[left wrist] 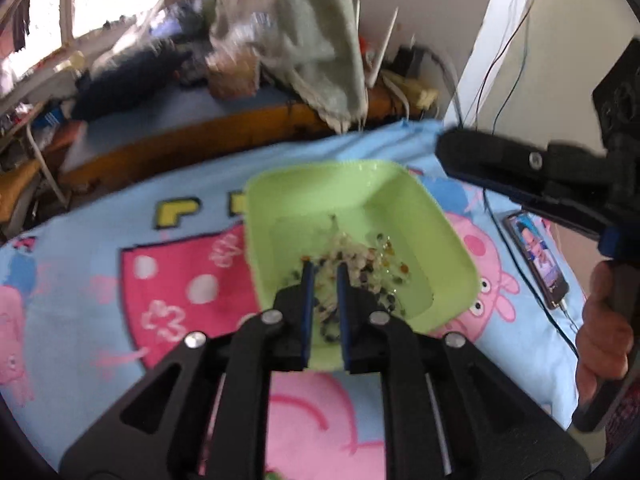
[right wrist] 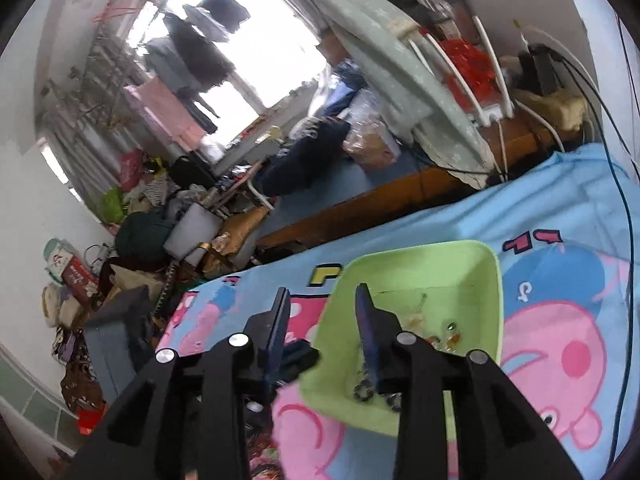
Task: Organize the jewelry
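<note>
— Where's the jewelry (left wrist: 352, 264)?
— Heaped in the green tray (left wrist: 420, 216) on the bed; left hand-held gripper (left wrist: 325, 270) narrowly parted over it, seemingly empty.
— Risk?
— Tangled strands; right hand-held gripper (right wrist: 322, 300), open, could tip the tray.

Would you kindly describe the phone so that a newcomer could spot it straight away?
Start at the blue cartoon-pig blanket covering the bed, then find the green tray of beads in its middle. The phone lies flat on the blanket on the tray's right, near the right gripper; it is the only dark slab with a lit screen and a cable plugged in.
</note>
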Demonstrator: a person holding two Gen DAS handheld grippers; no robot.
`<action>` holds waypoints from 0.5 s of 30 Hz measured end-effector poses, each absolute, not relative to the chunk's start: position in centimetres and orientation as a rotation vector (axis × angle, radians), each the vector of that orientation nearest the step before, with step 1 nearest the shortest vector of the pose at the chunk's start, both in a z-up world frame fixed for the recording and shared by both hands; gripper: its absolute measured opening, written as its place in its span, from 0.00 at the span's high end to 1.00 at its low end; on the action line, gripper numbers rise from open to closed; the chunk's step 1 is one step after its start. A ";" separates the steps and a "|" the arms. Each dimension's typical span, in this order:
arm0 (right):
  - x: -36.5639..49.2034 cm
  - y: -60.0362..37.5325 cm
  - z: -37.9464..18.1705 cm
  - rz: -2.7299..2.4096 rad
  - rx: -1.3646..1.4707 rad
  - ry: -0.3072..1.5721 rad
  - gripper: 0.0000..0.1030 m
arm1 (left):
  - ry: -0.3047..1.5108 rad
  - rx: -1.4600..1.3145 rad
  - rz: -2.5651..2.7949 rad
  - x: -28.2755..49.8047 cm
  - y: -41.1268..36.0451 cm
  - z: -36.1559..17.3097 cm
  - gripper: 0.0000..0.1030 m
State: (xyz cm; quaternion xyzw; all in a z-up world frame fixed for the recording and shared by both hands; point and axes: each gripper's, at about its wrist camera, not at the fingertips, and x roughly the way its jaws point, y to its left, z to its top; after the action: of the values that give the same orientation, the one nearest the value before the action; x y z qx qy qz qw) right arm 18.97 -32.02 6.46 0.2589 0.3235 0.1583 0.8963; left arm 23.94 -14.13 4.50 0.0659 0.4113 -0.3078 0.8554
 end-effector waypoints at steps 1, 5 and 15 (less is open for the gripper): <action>17.4 -31.6 7.0 0.350 0.522 0.647 0.96 | 0.836 0.116 -0.649 23.0 -12.7 5.5 0.90; 12.0 -29.4 6.2 0.450 0.478 0.609 0.96 | 0.729 0.051 -0.656 18.6 -6.8 7.3 0.90; 6.9 -22.9 -4.1 0.510 0.349 0.823 1.00 | 0.785 -0.023 -0.670 10.4 0.9 0.4 0.90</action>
State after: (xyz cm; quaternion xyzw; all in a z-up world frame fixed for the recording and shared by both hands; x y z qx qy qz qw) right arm 6.86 -22.87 -4.09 0.1669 0.3938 0.2437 0.8705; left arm 10.36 0.86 0.43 -0.0112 0.3755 -0.3202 0.8697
